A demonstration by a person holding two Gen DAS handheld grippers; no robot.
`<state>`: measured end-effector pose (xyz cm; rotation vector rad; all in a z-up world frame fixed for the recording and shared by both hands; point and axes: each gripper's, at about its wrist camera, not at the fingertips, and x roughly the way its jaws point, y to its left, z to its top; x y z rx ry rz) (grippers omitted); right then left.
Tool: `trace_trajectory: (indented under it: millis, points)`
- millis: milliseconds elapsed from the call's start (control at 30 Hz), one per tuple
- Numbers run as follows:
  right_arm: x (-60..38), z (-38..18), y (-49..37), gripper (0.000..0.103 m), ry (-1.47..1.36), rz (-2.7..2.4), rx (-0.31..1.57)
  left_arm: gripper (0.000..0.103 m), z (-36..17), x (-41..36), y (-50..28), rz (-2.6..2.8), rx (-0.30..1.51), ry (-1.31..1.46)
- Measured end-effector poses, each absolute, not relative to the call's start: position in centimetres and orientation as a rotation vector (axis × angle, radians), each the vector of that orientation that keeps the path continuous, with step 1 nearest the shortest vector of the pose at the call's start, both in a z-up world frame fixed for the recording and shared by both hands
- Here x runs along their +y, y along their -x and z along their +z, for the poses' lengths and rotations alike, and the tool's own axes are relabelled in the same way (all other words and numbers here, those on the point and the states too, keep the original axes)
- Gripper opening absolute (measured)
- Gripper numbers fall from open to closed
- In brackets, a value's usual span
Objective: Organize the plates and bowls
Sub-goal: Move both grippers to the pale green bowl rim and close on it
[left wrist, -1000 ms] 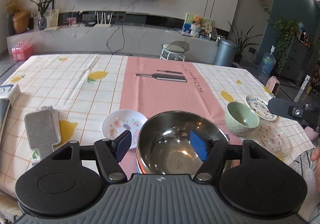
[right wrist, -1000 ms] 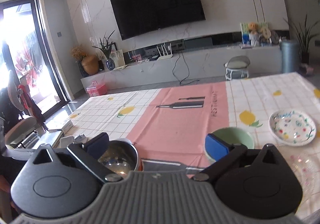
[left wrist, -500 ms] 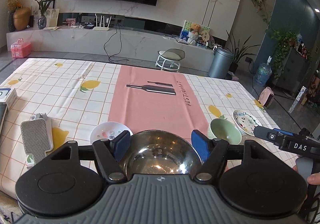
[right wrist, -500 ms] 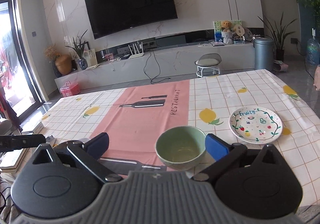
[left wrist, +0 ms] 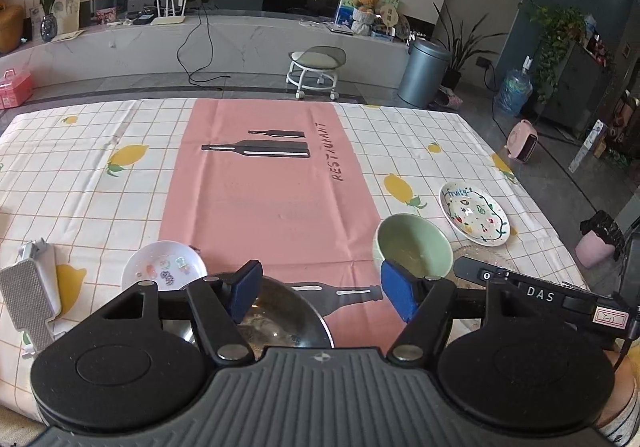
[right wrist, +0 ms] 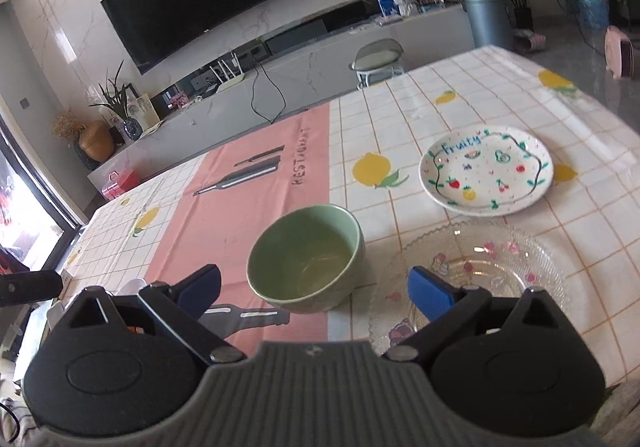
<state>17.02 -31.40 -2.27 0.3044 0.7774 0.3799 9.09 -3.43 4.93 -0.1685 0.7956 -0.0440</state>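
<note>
A steel bowl (left wrist: 280, 317) sits at the near table edge, partly under my left gripper (left wrist: 320, 293), which is open and empty above it. A small white patterned plate (left wrist: 164, 267) lies left of it. A green bowl (right wrist: 306, 257) stands in front of my right gripper (right wrist: 316, 289), which is open and empty, its fingers either side of the bowl's near rim. The bowl also shows in the left wrist view (left wrist: 414, 245). A clear glass plate (right wrist: 480, 271) lies right of it, and a white "Fruity" plate (right wrist: 486, 171) beyond.
A lemon-check tablecloth with a pink centre strip (left wrist: 264, 183) covers the table. A grey brush-like tool (left wrist: 30, 291) lies at the left edge. The right gripper's body (left wrist: 540, 295) shows at the right of the left wrist view.
My left gripper has pulled back and turned right, so the steel bowl has slid down and left in its view. My right gripper has swung right and down toward the green bowl and glass plate.
</note>
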Motion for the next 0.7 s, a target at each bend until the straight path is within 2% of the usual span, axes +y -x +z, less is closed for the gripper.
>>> trace_trajectory:
  millis: [467, 700]
  points:
    - [-30.3, -1.6, -21.0, 0.094, -0.205, 0.367, 0.688, 0.077, 1.5, -7.0, -14.9, -0.033, 0.942, 0.118]
    - [-30.6, -3.0, -23.4, 0.076, -0.244, 0.391, 0.793, 0.077, -0.8, -6.6, -17.7, -0.018, 1.047, 0.225]
